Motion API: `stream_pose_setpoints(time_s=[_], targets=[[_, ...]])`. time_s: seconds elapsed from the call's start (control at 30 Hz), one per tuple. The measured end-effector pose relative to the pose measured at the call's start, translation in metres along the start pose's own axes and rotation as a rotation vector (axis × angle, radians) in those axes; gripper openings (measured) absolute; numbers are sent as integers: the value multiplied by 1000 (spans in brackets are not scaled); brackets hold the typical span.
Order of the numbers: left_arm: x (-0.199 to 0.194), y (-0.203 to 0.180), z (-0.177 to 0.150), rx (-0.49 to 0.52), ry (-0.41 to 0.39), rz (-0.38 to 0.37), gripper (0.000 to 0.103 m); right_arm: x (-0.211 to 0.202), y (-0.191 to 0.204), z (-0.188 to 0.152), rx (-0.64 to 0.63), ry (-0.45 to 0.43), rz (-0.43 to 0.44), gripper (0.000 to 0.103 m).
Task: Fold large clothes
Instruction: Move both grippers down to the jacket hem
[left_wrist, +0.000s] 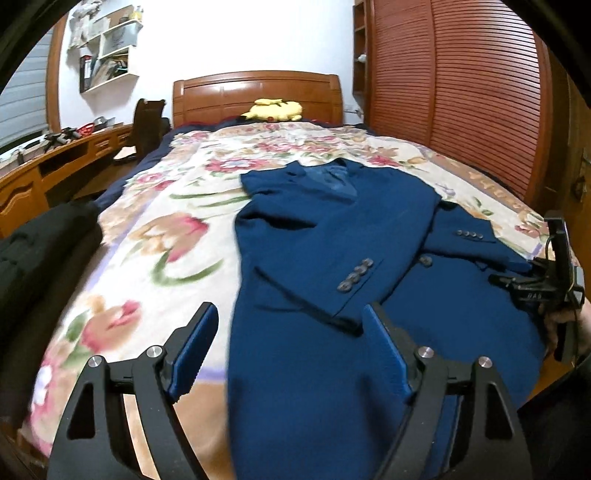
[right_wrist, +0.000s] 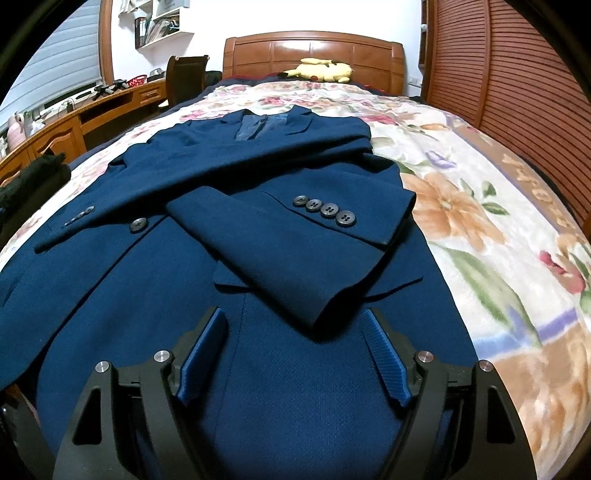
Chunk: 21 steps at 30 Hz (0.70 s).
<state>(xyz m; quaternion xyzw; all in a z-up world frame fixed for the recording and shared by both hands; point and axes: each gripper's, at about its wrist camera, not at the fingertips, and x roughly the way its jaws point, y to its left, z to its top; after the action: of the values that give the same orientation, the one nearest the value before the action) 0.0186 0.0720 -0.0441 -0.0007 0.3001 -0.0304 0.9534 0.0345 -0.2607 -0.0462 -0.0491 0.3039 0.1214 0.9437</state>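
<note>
A dark blue suit jacket (left_wrist: 325, 236) lies flat on the floral bedspread (left_wrist: 166, 229), collar toward the headboard. Both sleeves are folded across its front, cuffs with buttons showing. My left gripper (left_wrist: 290, 332) is open and empty, hovering over the jacket's lower left edge. In the right wrist view the jacket (right_wrist: 207, 266) fills the middle, with the right sleeve cuff (right_wrist: 332, 221) lying on top. My right gripper (right_wrist: 295, 336) is open and empty just above the jacket's hem. The right gripper also shows in the left wrist view (left_wrist: 546, 284), at the jacket's right edge.
A yellow plush toy (left_wrist: 275, 109) lies by the wooden headboard (left_wrist: 258, 88). A wooden desk (left_wrist: 44, 166) and chair (left_wrist: 147, 125) stand left of the bed. A slatted wooden wardrobe (left_wrist: 461, 92) is on the right. A black garment (left_wrist: 37, 251) lies at the bed's left edge.
</note>
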Motion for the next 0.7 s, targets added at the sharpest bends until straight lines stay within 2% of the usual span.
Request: stream_pose_setpoints(time_s=[0.4, 0.6, 0.7], targets=[[-6, 27, -26, -27, 18, 37, 81, -4, 2, -3, 0, -17, -29, 82], [-4, 34, -41, -36, 33, 41, 81, -10, -6, 8, -23, 76, 22, 81], [-5, 35, -47, -39, 38, 39, 81, -25, -15, 12, -61, 87, 0, 80]])
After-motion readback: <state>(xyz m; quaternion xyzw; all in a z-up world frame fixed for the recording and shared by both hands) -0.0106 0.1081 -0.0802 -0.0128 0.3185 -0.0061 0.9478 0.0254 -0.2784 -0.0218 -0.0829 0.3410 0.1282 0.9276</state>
